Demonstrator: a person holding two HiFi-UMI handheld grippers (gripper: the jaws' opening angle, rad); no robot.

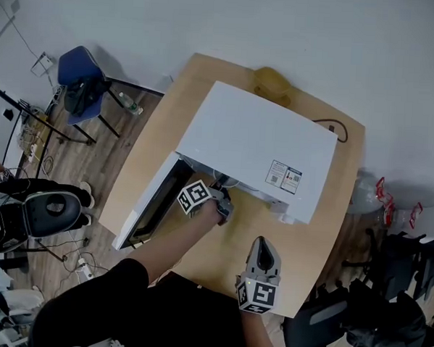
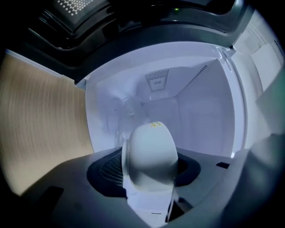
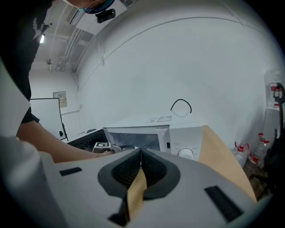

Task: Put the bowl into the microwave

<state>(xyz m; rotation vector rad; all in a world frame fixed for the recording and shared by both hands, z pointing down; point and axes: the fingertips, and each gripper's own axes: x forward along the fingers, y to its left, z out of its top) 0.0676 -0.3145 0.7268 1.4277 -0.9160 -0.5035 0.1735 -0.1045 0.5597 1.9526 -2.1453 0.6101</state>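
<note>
A white microwave point(image 1: 258, 146) stands on the wooden table point(image 1: 322, 240) with its door point(image 1: 151, 205) swung open to the left. My left gripper point(image 1: 222, 204) is at the oven's mouth and is shut on a white bowl point(image 2: 151, 153), which it holds tilted by the rim. The pale empty cavity point(image 2: 178, 107) lies straight ahead of the bowl. In the head view the bowl is hidden by the gripper and the oven top. My right gripper point(image 1: 262, 244) hovers over the table's front, apart from the oven, with its jaws shut point(image 3: 140, 153) and nothing between them.
A yellow object point(image 1: 272, 82) and a black cable point(image 1: 337, 127) lie behind the microwave. A blue chair point(image 1: 80, 82) stands on the floor to the left, a dark office chair point(image 1: 318, 327) at the right front. Plastic bottles point(image 1: 379, 196) stand right of the table.
</note>
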